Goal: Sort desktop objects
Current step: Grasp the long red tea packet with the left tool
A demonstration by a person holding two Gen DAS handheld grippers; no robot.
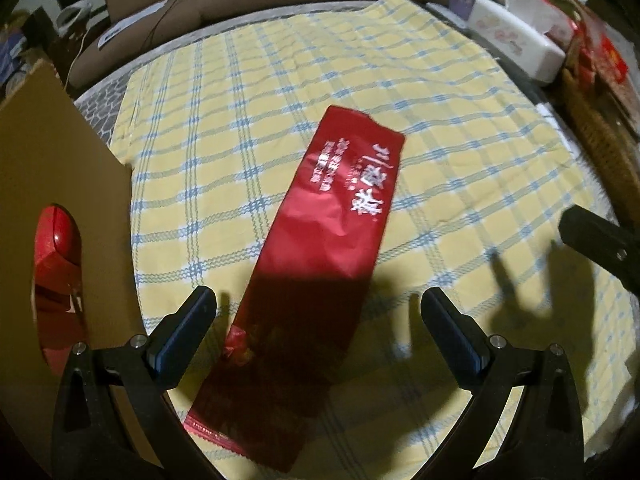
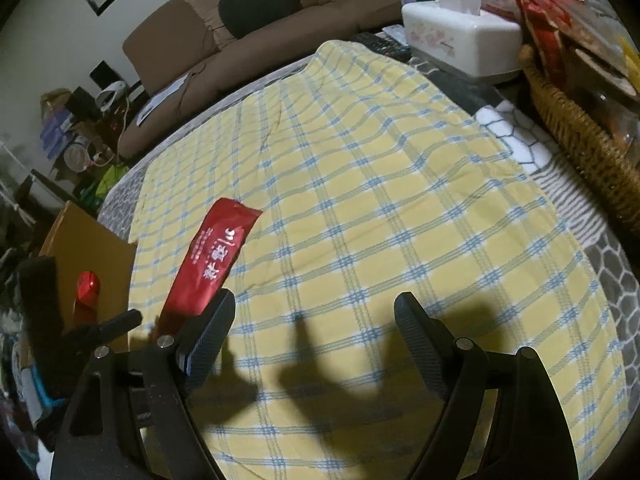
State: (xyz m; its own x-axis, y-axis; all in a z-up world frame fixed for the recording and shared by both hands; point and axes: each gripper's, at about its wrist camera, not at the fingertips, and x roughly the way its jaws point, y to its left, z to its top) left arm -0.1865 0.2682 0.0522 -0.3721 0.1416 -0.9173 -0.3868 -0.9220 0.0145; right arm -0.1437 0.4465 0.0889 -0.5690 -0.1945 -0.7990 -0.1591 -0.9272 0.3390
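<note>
A long red packet (image 1: 320, 240) with white lettering lies flat on the yellow checked cloth (image 1: 280, 92). My left gripper (image 1: 319, 300) hangs open right over the packet's near half, one finger on each side, pads clear of it. In the right wrist view the same red packet (image 2: 212, 264) lies to the left, partly hidden behind my left finger. My right gripper (image 2: 315, 306) stands open above bare cloth with nothing between its fingers. A cardboard box (image 1: 48, 184) at the cloth's left edge holds a red object (image 1: 54, 240).
A white tissue box (image 2: 460, 40) and a wicker basket (image 2: 580, 128) full of packets stand at the far right. The other gripper's black tip (image 1: 592, 236) shows at the right edge. A brown sofa (image 2: 248, 32) lies beyond the table.
</note>
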